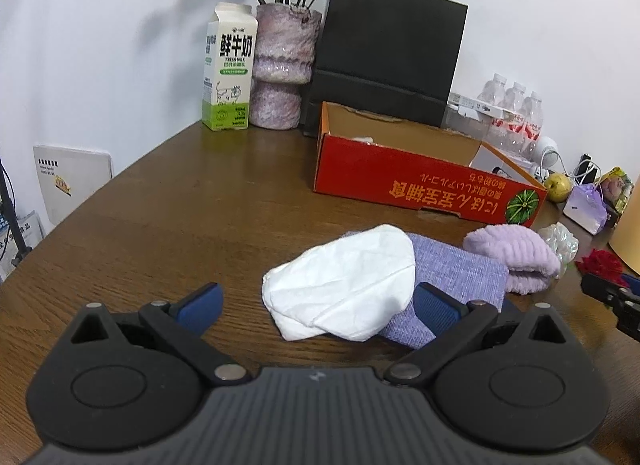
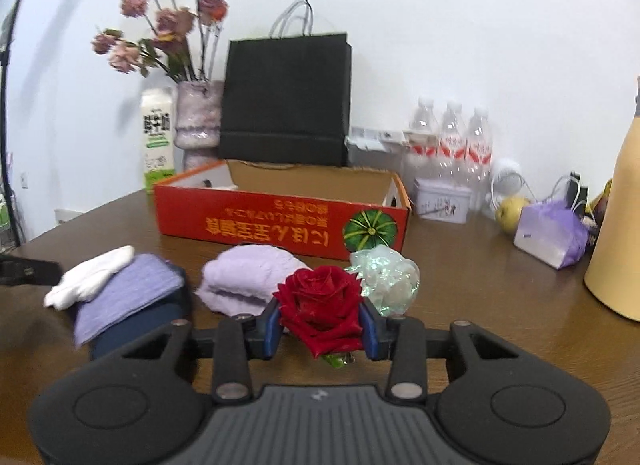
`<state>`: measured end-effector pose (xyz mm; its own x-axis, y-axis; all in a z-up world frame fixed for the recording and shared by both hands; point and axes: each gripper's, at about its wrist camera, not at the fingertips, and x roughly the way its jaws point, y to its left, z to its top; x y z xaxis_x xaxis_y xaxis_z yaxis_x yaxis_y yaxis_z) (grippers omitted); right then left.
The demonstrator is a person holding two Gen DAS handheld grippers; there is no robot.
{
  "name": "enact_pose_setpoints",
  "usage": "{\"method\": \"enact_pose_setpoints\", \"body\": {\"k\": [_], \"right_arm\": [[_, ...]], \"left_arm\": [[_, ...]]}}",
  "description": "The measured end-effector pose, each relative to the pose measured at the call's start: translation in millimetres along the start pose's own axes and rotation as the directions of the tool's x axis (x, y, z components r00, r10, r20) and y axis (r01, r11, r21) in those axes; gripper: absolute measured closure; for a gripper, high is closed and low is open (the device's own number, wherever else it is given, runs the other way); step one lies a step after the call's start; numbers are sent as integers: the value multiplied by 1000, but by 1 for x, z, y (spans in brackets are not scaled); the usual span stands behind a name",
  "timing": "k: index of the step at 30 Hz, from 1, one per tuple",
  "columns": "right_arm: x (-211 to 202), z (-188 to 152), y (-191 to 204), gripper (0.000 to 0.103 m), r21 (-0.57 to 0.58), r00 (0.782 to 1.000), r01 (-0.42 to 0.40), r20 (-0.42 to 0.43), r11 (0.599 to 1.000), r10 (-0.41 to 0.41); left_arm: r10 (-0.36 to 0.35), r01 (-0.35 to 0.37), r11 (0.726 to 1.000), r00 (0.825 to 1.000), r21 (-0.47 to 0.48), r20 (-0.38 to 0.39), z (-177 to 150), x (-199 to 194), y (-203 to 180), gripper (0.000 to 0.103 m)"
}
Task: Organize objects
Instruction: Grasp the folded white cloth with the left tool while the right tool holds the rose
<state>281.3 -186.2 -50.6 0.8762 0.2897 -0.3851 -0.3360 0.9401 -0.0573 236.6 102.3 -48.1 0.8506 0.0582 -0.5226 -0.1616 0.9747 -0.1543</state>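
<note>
My right gripper (image 2: 322, 325) is shut on a red rose (image 2: 320, 305) just above the wooden table (image 2: 480, 305). A clear iridescent wrapper (image 2: 386, 279) lies just behind the rose. A fluffy lilac cloth (image 2: 248, 277) lies to its left. My left gripper (image 1: 320, 303) is open, its fingers on either side of a white cloth (image 1: 344, 285) that lies on a folded purple cloth (image 1: 456, 277). The open red cardboard box (image 1: 424, 185) stands behind them; it also shows in the right wrist view (image 2: 280, 221). The rose shows at the right edge of the left wrist view (image 1: 600, 263).
At the back stand a milk carton (image 1: 228, 73), a vase of dried roses (image 1: 280, 65), a black paper bag (image 1: 388, 49) and water bottles (image 2: 452, 145). A tin (image 2: 440, 205), a pear (image 2: 510, 213), a purple pouch (image 2: 552, 233) and a tall yellow object (image 2: 620, 225) sit at the right.
</note>
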Motion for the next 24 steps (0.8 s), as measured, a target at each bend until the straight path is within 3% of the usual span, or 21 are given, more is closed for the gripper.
{"method": "enact_pose_setpoints", "body": {"k": [7, 15, 18, 24], "right_arm": [[-6, 0, 1, 65, 0, 1000, -1, 10, 1000, 1], [-8, -2, 2, 65, -4, 1000, -10, 19, 1000, 10], [-8, -2, 2, 65, -5, 1000, -11, 20, 1000, 11], [-8, -2, 2, 65, -4, 1000, -13, 17, 1000, 13]], "left_arm": [[-24, 24, 1000, 999, 0, -44, -1, 10, -3, 0], [-112, 112, 994, 991, 2, -69, 15, 34, -6, 0], [-97, 103, 994, 988, 40, -123, 19, 52, -10, 0], [-77, 83, 996, 988, 41, -131, 20, 63, -5, 0]]}}
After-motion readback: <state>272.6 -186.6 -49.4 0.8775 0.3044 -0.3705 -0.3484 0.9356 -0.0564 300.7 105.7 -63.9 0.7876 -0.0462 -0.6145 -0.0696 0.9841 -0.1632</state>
